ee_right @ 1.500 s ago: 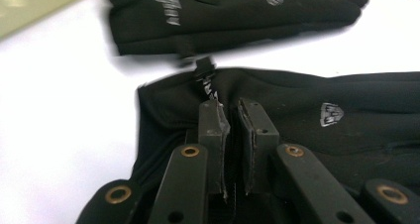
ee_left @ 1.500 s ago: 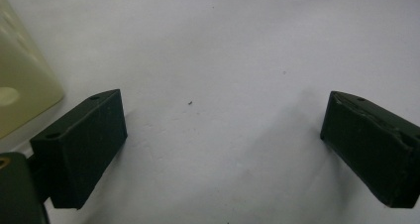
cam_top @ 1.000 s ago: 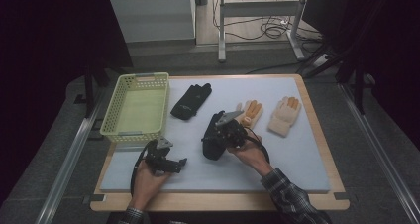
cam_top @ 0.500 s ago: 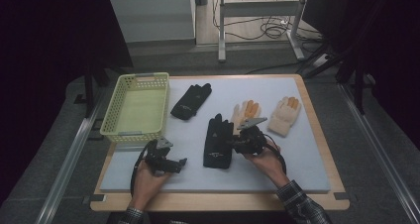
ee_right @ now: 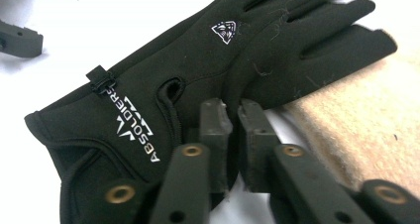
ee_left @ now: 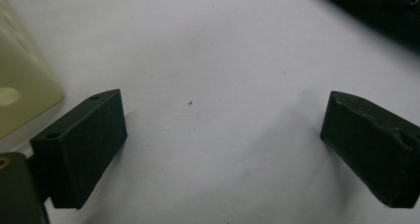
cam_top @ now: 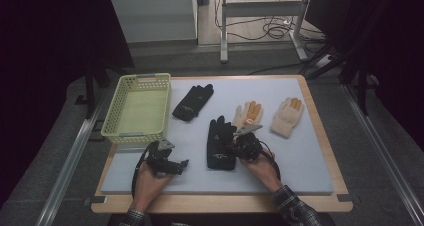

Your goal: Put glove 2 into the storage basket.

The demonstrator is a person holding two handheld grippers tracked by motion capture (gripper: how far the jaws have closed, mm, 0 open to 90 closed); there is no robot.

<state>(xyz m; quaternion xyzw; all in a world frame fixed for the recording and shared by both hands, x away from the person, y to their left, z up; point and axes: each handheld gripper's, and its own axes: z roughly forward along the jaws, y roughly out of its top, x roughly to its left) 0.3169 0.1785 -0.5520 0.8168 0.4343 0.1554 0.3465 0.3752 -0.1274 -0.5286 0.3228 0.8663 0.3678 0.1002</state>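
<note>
Near the bench's front edge, the right gripper [ee_right: 233, 122], jaws just narrowed to nearly meeting, nips the black glove's [cam_top: 221, 143] edge beside a tan glove [cam_top: 247, 115]; the left gripper's [ee_left: 223, 149] jaws stand spread over bare mat.

Two black gloves [cam_top: 221, 144], two beige gloves [cam_top: 287, 117], one basket [cam_top: 137, 107]

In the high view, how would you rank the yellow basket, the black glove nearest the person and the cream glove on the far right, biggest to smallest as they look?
1. The yellow basket, plainly the largest.
2. The near black glove.
3. The cream glove, which looks somewhat smaller; it lies farther from the camera, so that gap is unsure.
</note>
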